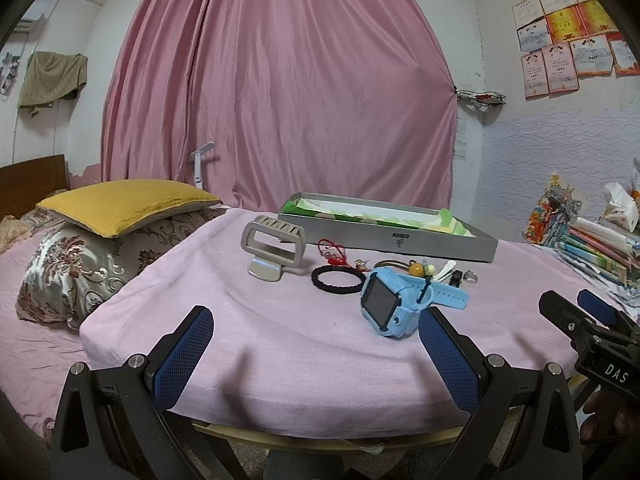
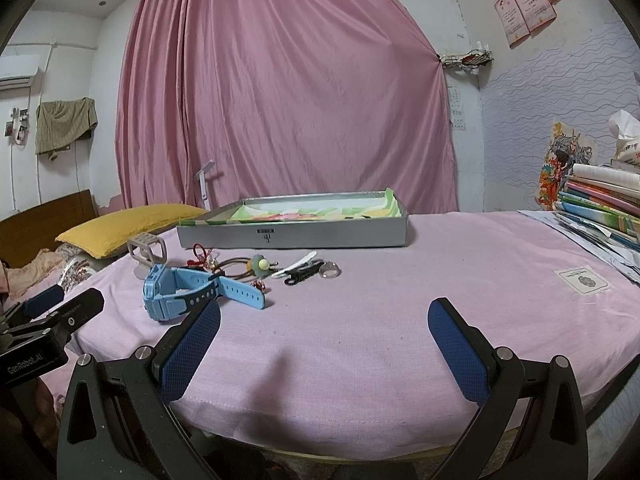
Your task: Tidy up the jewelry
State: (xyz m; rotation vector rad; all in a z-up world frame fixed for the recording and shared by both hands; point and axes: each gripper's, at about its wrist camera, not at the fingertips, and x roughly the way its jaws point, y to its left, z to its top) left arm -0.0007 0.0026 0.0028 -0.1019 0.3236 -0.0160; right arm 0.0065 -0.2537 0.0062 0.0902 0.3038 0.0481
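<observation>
A light blue watch lies on the pink-covered table. Behind it lie a black hair tie, a red cord charm, a beaded elastic, a white clip, a black clip and a silver ring. A grey open box with green lining stands further back. My left gripper is open, its right pad close to the watch. My right gripper is open over bare cloth, its left pad near the strap.
A grey stand sits left of the jewelry. Stacked books fill the table's right side, with a small paper label in front of them. A bed with a yellow pillow lies left, a pink curtain behind.
</observation>
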